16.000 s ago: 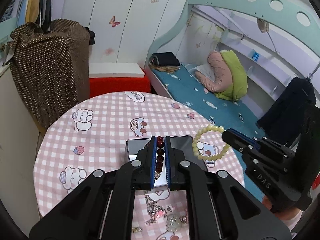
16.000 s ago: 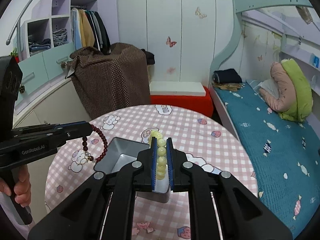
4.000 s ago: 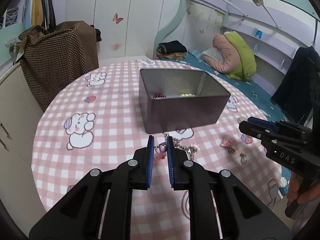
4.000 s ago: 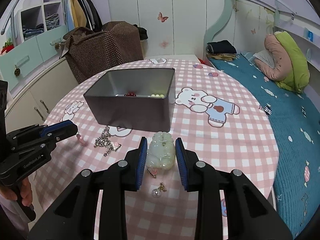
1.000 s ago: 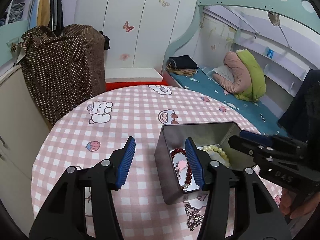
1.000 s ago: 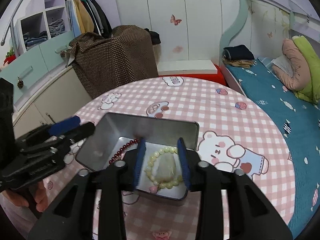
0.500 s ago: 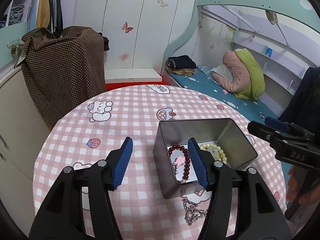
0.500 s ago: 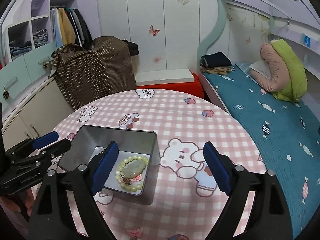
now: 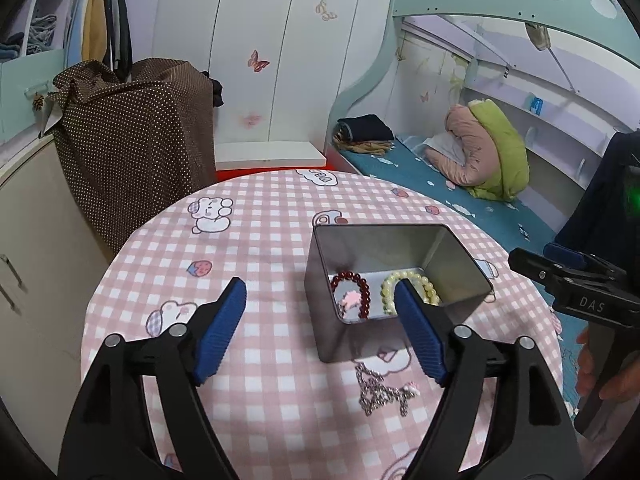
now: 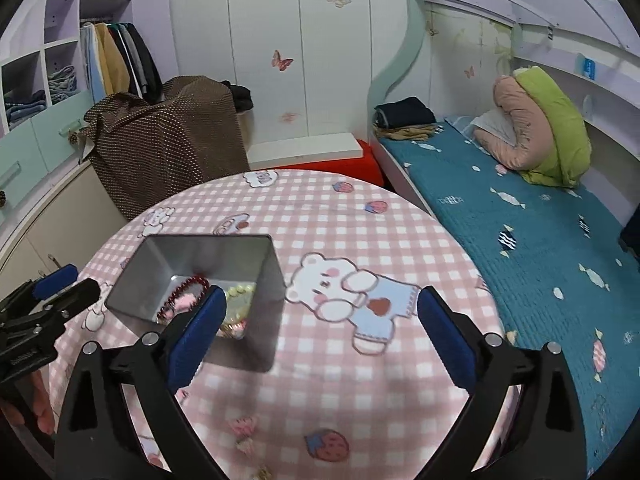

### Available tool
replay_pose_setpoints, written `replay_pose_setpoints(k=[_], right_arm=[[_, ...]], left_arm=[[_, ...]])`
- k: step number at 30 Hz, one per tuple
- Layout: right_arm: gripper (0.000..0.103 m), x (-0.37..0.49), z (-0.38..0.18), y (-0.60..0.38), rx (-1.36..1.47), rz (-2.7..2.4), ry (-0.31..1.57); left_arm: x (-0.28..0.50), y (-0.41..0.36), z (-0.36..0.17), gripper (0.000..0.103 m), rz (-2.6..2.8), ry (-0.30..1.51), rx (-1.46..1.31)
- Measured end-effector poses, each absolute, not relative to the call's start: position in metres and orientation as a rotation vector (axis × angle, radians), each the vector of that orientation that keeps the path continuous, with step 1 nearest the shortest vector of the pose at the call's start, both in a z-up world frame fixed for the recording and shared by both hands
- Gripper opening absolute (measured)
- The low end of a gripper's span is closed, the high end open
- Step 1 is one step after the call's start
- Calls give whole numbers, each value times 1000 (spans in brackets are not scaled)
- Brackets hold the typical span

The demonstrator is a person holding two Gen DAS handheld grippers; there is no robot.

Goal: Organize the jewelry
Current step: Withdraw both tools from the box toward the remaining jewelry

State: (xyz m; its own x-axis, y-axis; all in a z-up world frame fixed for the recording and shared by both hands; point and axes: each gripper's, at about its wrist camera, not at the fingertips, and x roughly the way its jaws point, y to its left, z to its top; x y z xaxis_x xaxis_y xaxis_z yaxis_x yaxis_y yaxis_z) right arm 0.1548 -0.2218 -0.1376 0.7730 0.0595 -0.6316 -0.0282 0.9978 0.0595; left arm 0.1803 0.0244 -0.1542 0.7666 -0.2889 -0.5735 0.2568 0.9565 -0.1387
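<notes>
jewelry already in the metal tin (image 9: pixel 394 248) on the checked tabletop (image 9: pixel 260 240): a red bead bracelet (image 9: pixel 352 284) and a pale bead bracelet (image 9: pixel 408 280), just ahead of the left hand-held gripper (image 9: pixel 320 304), by its right finger. both hand-held grippers' jaws have just been opening and stand wide with nothing between them. a silver chain (image 9: pixel 380 390) lies on the cloth below the tin, between the left fingers. the right hand-held gripper (image 10: pixel 320 312) has the tin at its left finger; its body reads "das" (image 9: pixel 592 304).
</notes>
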Motion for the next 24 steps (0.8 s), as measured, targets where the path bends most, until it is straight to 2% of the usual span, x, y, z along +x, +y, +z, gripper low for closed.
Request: replay_pose_setpoints(k=[9, 24], right_arm=[[93, 124, -151, -226, 51, 39, 731], [93, 80, -186, -203, 17, 111, 811]], left_arm=[[157, 23, -161, 90, -290, 648, -51], [122, -5, -184, 90, -354, 704, 20]])
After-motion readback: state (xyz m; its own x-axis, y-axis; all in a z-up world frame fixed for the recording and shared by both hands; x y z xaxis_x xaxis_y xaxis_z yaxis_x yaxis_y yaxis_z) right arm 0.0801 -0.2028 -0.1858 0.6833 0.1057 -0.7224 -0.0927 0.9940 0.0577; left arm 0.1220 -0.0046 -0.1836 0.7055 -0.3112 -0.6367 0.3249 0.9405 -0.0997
